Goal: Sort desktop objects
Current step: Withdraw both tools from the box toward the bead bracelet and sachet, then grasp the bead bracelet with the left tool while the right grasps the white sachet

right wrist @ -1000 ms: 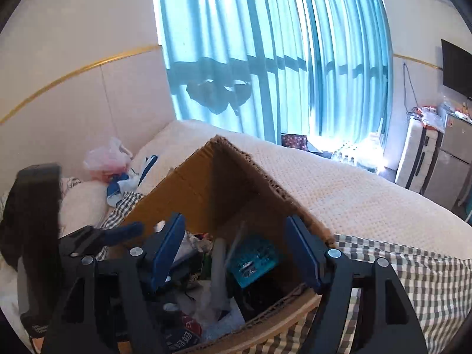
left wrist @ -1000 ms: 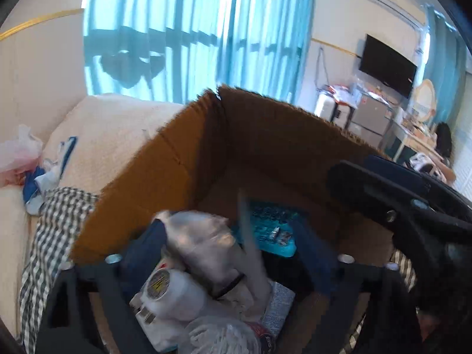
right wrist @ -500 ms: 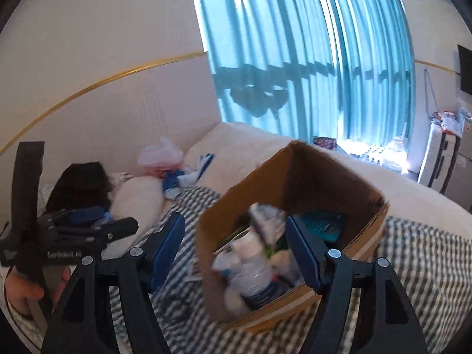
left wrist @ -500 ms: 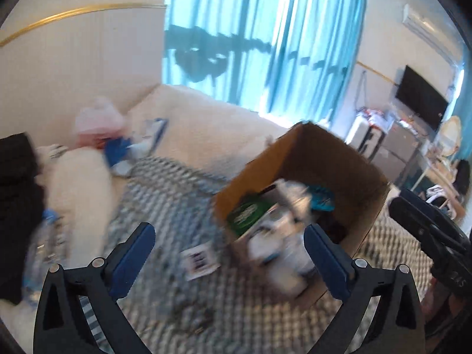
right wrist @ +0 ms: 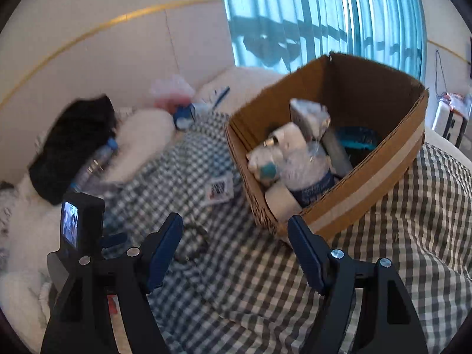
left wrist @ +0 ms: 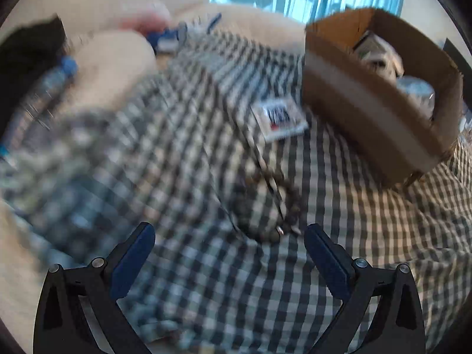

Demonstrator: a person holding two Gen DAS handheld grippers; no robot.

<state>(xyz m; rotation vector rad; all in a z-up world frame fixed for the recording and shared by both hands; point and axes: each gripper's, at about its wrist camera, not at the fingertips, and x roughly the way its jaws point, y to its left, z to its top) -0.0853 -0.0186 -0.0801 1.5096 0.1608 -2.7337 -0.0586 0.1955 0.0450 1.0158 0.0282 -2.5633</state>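
1. Bracelet of dark beads lies on checked cloth, just ahead of left gripper.
2. Left gripper's jaws have just been opening; nothing between them; right gripper open, empty.
3. Both views have swung off cardboard box; judged: next pick begins.

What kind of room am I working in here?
Most likely a bedroom: a checked bedspread over a bed, a padded headboard behind, and teal window curtains.

Cardboard box sits on the checkered blanket, card just left, bead bracelet nearer.
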